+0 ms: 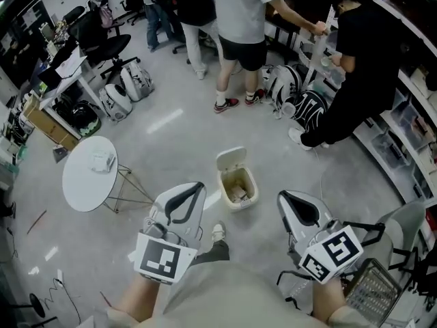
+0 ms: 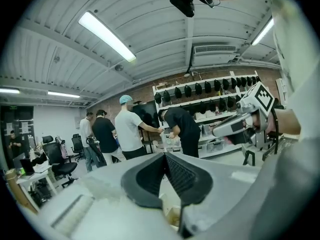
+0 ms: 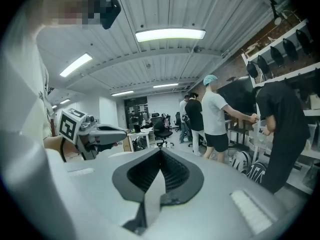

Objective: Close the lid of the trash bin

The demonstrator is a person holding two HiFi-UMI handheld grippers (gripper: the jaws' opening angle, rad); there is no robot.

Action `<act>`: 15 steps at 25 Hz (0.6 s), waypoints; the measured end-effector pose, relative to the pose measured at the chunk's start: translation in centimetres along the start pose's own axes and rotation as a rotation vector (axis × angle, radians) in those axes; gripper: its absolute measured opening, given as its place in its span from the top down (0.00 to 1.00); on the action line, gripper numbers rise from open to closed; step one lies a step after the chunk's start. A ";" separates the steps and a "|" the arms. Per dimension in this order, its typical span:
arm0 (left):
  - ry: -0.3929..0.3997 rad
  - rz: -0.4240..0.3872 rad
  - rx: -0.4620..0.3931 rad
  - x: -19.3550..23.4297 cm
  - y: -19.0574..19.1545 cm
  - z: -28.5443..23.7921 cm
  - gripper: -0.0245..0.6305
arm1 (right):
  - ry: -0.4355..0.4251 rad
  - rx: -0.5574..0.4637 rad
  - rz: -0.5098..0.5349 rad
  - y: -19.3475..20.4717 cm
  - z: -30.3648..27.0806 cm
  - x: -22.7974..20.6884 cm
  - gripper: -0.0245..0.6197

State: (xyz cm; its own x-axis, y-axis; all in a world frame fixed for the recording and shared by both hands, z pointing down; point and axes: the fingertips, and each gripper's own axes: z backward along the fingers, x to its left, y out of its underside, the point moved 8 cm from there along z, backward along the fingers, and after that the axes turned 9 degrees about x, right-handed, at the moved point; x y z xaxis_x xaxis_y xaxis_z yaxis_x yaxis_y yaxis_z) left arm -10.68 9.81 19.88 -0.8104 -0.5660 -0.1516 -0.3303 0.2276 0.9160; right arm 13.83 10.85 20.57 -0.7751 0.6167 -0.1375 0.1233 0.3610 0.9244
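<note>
We hold the left gripper and right gripper near our body, both with jaws pressed together, empty. Just beyond, between them, the bin stands on the floor, lid tipped up and back. We judge a hard shove could slide or topple the bin; a glancing touch could slip off the lid.
</note>
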 end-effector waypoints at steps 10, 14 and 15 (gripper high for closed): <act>0.045 0.021 0.050 9.9 0.6 -7.8 0.96 | 0.025 0.044 -0.035 -3.9 -12.1 -4.3 0.96; 0.042 0.032 0.071 12.1 0.8 -10.0 0.96 | 0.028 0.048 -0.034 -5.2 -14.9 -5.8 0.96; 0.041 0.036 0.075 12.4 1.0 -10.4 0.96 | 0.024 0.054 -0.030 -5.4 -15.4 -6.1 0.96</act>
State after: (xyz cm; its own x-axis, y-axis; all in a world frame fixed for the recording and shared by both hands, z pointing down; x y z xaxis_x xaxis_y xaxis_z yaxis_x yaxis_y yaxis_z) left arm -16.03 -5.24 22.74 -0.8024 -0.5881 -0.1019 -0.3376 0.3064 0.8901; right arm 8.36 -5.67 21.89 -0.7933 0.5887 -0.1554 0.1327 0.4162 0.8995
